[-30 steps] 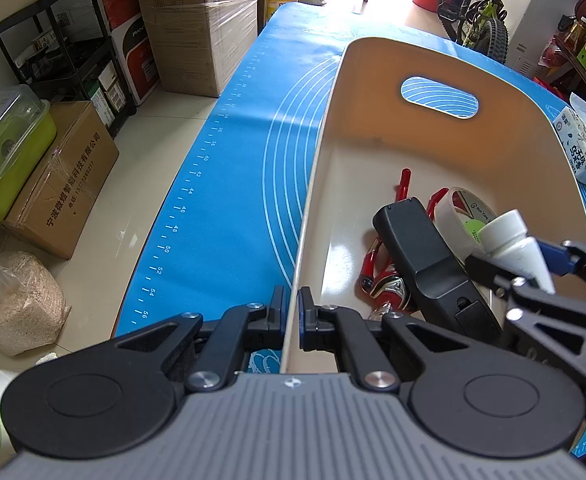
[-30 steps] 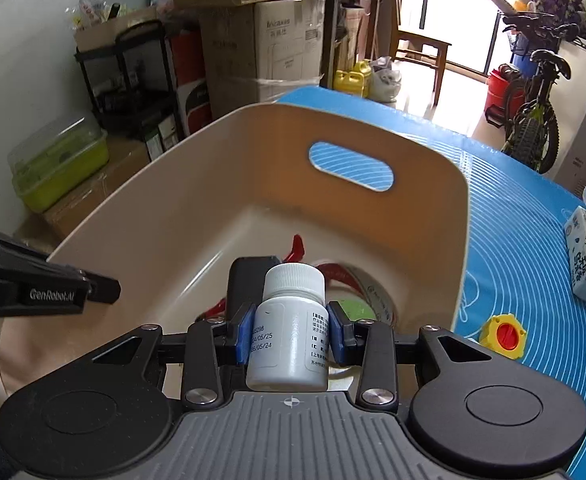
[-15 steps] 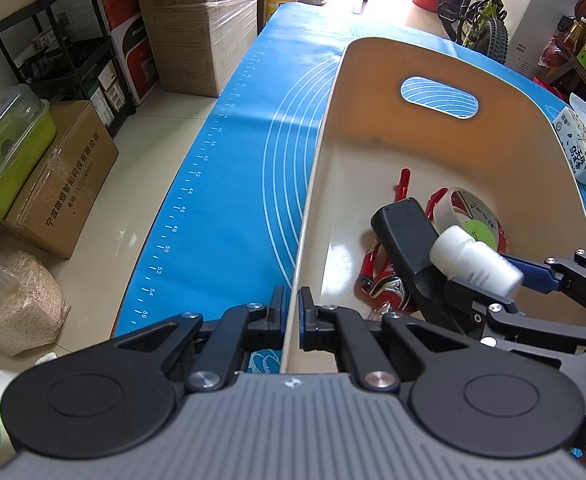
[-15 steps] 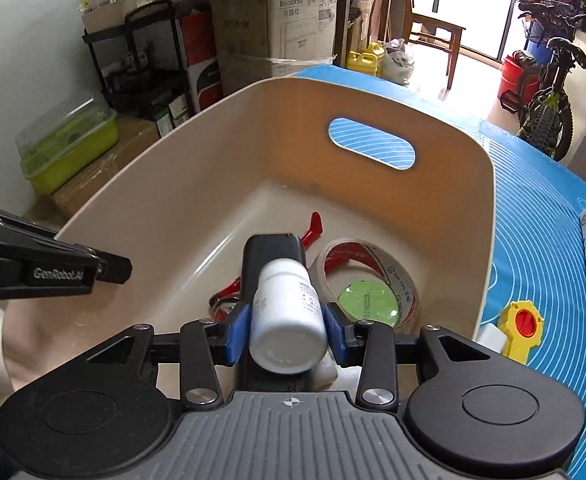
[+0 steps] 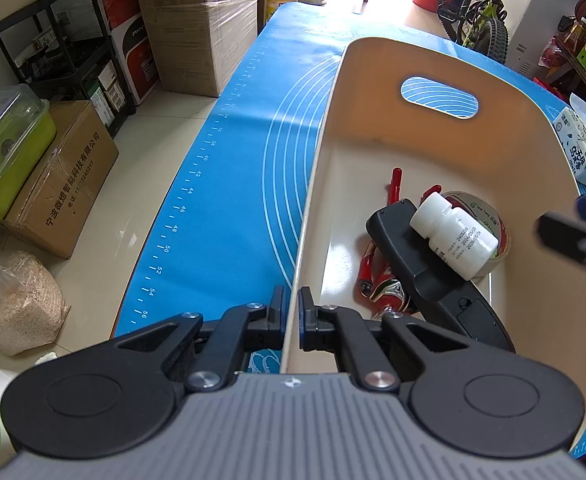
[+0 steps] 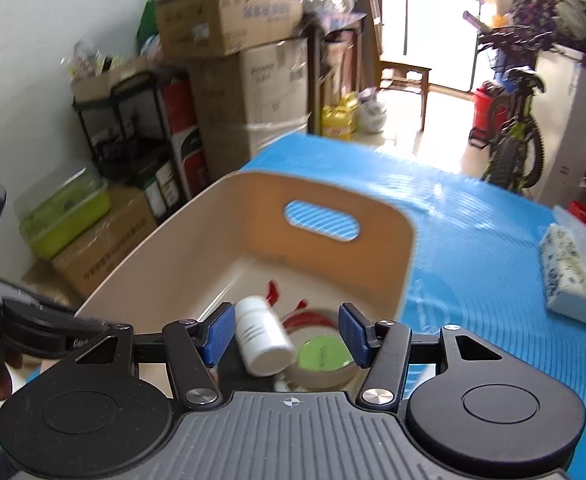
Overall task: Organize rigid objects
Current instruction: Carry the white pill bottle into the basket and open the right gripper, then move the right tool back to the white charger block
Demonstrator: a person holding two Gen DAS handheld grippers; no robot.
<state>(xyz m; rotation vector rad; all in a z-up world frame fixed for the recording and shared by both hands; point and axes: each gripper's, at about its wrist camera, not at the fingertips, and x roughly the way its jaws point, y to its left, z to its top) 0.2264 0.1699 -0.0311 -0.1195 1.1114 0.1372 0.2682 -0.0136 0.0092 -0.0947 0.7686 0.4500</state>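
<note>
A cream bin stands on the blue mat. My left gripper is shut on the bin's near rim. Inside lies a white pill bottle on its side, across a black device and a roll of tape. Red-handled pliers lie under the device. My right gripper hangs above the bin with its jaws opening; the bottle lies below, free of both pads. A blurred finger of it shows at the left wrist view's right edge.
A tissue pack lies on the blue mat right of the bin. Cardboard boxes, a black shelf, a green container and a bicycle stand on the floor beyond the table's edges.
My right gripper let go of the white bottle, which now lies in the bin on the device and tape. That gripper then rose and drew back. The left gripper kept still.
</note>
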